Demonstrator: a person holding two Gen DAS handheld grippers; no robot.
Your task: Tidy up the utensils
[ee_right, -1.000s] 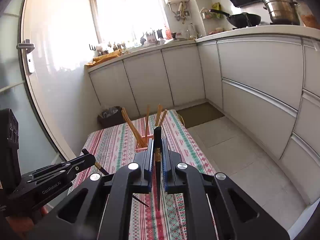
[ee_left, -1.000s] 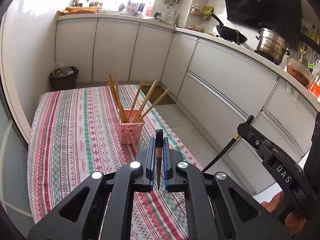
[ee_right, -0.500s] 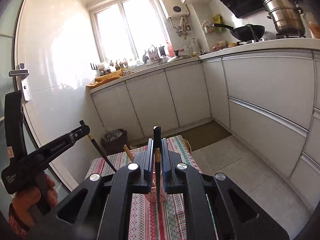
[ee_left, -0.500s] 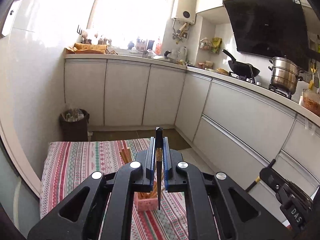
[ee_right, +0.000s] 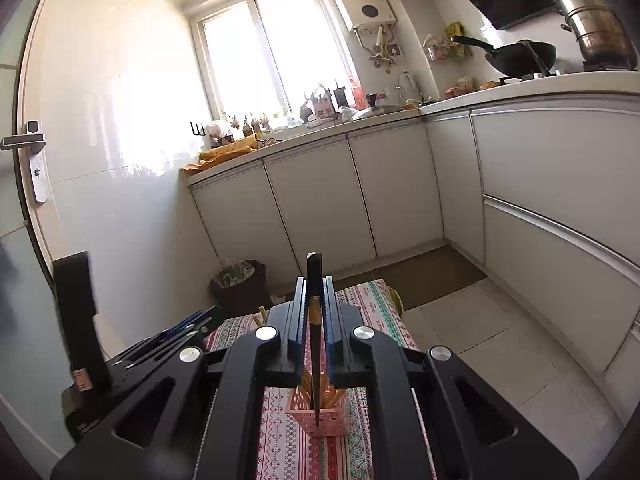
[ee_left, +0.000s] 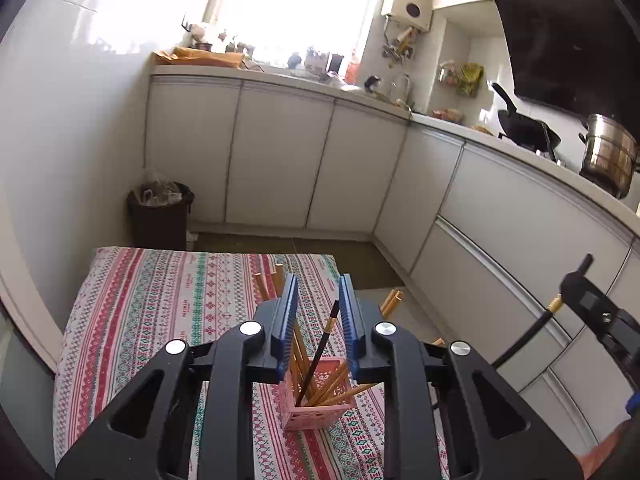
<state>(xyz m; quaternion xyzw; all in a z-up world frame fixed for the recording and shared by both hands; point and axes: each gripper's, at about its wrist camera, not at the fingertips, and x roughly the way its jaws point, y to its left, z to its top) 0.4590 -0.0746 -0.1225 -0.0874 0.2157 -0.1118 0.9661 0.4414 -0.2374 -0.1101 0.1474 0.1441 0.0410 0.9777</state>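
Observation:
A pink lattice holder (ee_left: 318, 410) stands on the striped tablecloth (ee_left: 152, 304) with several wooden chopsticks (ee_left: 332, 380) in it. A black chopstick (ee_left: 320, 350) leans in the holder, free between the blue pads of my open left gripper (ee_left: 318, 296), which hovers just above. My right gripper (ee_right: 315, 300) is shut on another black chopstick (ee_right: 316, 344), held upright with its tip over the holder (ee_right: 320, 420). In the left wrist view the right gripper (ee_left: 600, 312) shows at the right edge with its chopstick (ee_left: 524, 340).
White kitchen cabinets (ee_left: 280, 160) run along the back and right. A dark bin (ee_left: 160, 216) stands on the floor beyond the table. A wok (ee_left: 524, 128) and steel pot (ee_left: 608, 156) sit on the counter. The table's far edge (ee_left: 216, 250) is close behind the holder.
My left gripper came down over the holder, opened and let its black chopstick drop in. My right gripper moved closer over the holder, still shut on its chopstick.

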